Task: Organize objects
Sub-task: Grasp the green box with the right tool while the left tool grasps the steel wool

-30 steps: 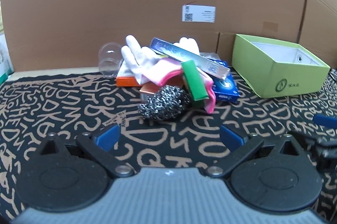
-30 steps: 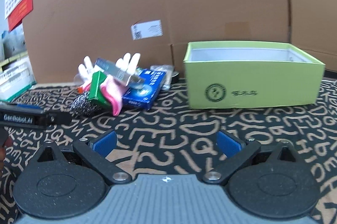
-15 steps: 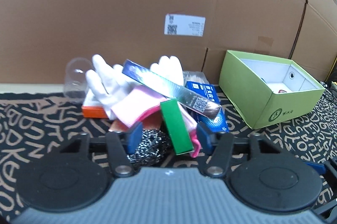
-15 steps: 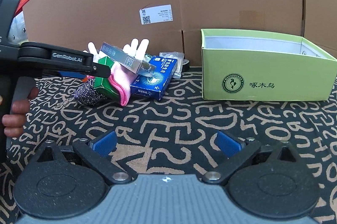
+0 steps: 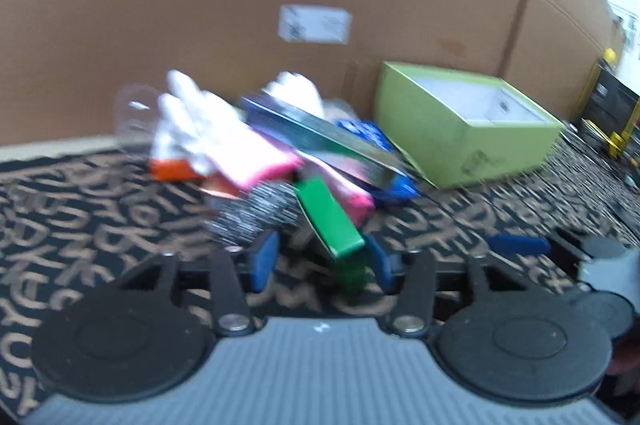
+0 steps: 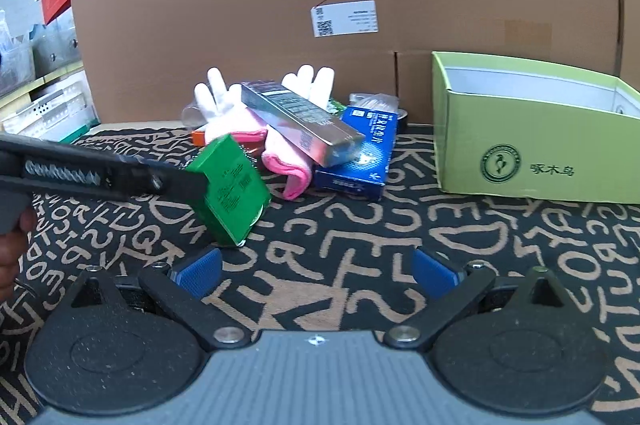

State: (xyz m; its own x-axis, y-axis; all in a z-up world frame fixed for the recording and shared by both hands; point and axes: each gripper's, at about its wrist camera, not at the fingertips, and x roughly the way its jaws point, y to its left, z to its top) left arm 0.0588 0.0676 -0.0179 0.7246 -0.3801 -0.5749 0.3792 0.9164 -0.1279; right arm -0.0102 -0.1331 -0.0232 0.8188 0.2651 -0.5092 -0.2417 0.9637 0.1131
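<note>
Left tongs (image 5: 320, 261) have the green box (image 6: 228, 185) between the pads, pulled off the front of the pile and tilted in the air just above the surface (image 6: 360, 225). Jaws are partly apart and opening slightly right now. In the right wrist view the near pad lies against the box's side and the box looks carried, but the far pad is hidden, so I read it as a marginal grip. The left wrist view is motion-blurred and doesn't settle pad contact.

Right tongs (image 6: 316, 273) are wide open with nothing in them, hanging over bare surface toward its near edge, in front of the pile.

Step in hand, as I read it: lift the green box clear and carry it to the lime-green open box (image 6: 532, 149) at the surface's right side.

- Firm up the squeeze before travelling. The box is slim, smooth card and is held near one end, so it will want to pivot.
- Keep it above the lime box's near wall, then lower it in.
- Stay clear of the silver carton (image 6: 300, 117) and the pink-cuffed gloves (image 6: 276, 145). They are stacked loosely on the blue box (image 6: 360, 153), and a nudge could topple them.

Orientation: the green box's long axis runs from the pile down toward the near edge. Its far end is high, its near end is low just off the surface, and its printed broad face is turned toward the right tongs.
</note>
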